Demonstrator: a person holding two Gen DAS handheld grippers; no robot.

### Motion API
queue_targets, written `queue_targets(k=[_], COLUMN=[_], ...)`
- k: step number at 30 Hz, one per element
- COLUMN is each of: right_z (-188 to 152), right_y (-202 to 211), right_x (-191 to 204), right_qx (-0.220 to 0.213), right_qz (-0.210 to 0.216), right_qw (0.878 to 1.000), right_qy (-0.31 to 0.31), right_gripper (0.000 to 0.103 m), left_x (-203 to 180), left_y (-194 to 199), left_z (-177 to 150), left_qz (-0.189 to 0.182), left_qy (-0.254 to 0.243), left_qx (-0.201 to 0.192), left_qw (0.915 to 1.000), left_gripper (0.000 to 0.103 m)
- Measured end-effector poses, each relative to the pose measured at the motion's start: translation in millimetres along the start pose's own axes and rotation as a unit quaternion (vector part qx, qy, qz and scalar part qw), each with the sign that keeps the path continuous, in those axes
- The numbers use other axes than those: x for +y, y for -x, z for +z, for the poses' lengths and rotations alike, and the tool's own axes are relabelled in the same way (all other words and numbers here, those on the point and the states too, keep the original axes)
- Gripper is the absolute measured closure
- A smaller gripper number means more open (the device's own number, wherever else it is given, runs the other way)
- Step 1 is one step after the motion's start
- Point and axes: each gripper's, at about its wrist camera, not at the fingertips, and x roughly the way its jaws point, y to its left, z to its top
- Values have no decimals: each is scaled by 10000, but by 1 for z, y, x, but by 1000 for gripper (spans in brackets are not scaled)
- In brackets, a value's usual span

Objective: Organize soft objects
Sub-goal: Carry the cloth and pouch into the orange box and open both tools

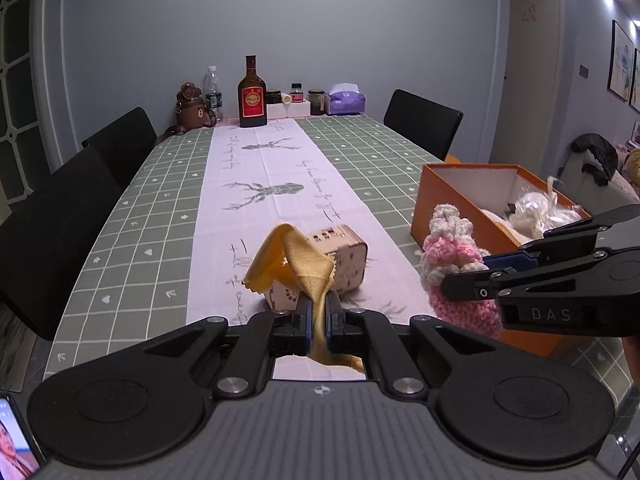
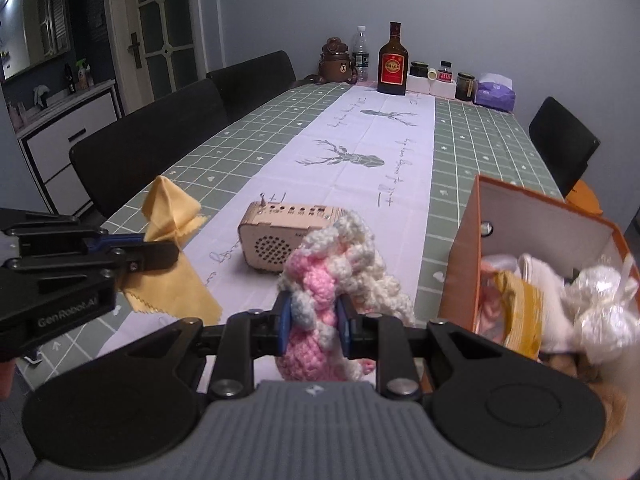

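My left gripper [image 1: 319, 307] is shut on a yellow cloth [image 1: 294, 258], which stands up in a fold above the jaws and hangs below them. The same yellow cloth [image 2: 172, 240] shows at the left of the right wrist view, pinched in the left gripper [image 2: 160, 254]. My right gripper [image 2: 314, 314] is shut on a pink and white knitted piece [image 2: 320, 280] that bulges over the pads. In the left wrist view the knitted piece [image 1: 456, 256] hangs in the right gripper [image 1: 466, 276] just before the orange box [image 1: 424, 204]. The orange box [image 2: 468, 248] holds several soft things.
A small wooden radio [image 2: 276, 236] lies on the white table runner [image 2: 372, 152] between the two grippers. A brown bottle [image 1: 252, 96], jars and a tissue pack [image 1: 346, 100] stand at the far end. Black chairs [image 1: 48, 240] line both long sides of the table.
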Motion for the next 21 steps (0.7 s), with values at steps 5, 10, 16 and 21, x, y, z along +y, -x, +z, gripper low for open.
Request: queue_targets(k=[5, 10, 16, 21], right_z=[-22, -38, -44, -40], right_y=[13, 27, 58, 87], right_x=[5, 8, 0, -16], right_qx=[-56, -166, -496, -883], right_qz=[-38, -100, -121, -150], right_qw=[10000, 9998, 9987, 9959], right_qy=[-64, -43, -60, -119], right_gripper=[81, 81, 81, 81], left_x=[-10, -26, -47, -65], left_y=[8, 18, 30, 34], left_z=[-12, -16, -11, 2], left_qz=[-57, -111, -224, -421], left_qy=[-33, -168, -303, -340], left_qx=[45, -3, -148, -290], left_qw=[10000, 9998, 9992, 9981], left_gripper=[97, 97, 97, 97])
